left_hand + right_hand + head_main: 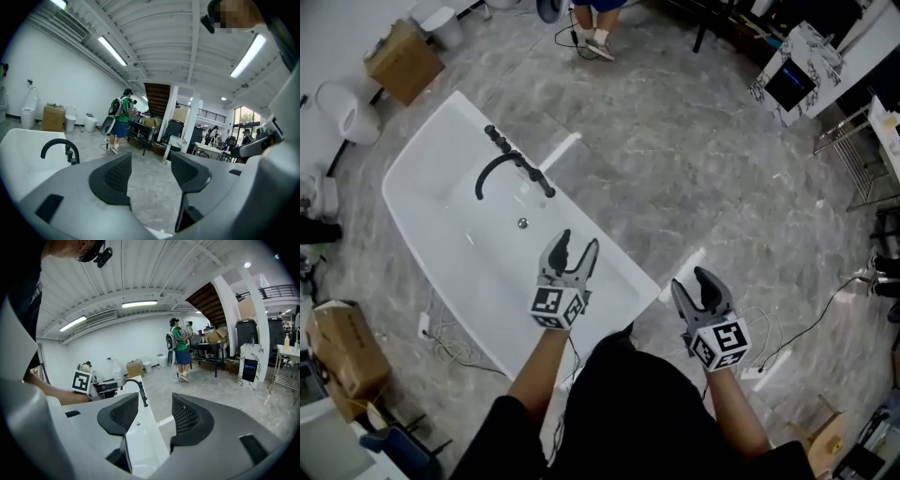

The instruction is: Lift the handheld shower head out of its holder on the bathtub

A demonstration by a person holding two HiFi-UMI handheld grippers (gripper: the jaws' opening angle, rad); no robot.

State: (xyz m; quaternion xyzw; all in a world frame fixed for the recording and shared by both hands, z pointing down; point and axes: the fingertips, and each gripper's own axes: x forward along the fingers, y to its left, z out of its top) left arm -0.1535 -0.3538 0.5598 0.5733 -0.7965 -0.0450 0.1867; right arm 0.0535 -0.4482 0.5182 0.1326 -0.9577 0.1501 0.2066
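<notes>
1. The shower head (542,184) appears to be the short black rod standing in its holder on the far rim of the bathtub (422,155). It is at the near end of a row of black fittings, just beside the arched black faucet (494,169). It is small in the head view, so its exact shape and any hose are hard to make out.
2. Judging by its slim form, it should be light and stiff. It probably has a smooth finish that could slip between the pads, and a hose that drags once it is free.
3. The best hold is likely across the middle of the rod, above the holder. The pull should run straight up along the holder so the rod does not jam.
4. The left gripper (577,241) hangs over the near side of the tub, well short of the fittings. Its jaws stand wide apart with only floor showing between them.
5. The right gripper (691,281) is off the tub's near corner, over the floor. Its jaws are also wide and hold nothing; the tub rim and floor show through the gap.
6. The lift has not begun, and either gripper must first reach across the tub to the rim.
7. Further out, cardboard boxes (403,61) sit on the grey floor (675,159), and a person (592,28) stands beyond the tub.
</notes>
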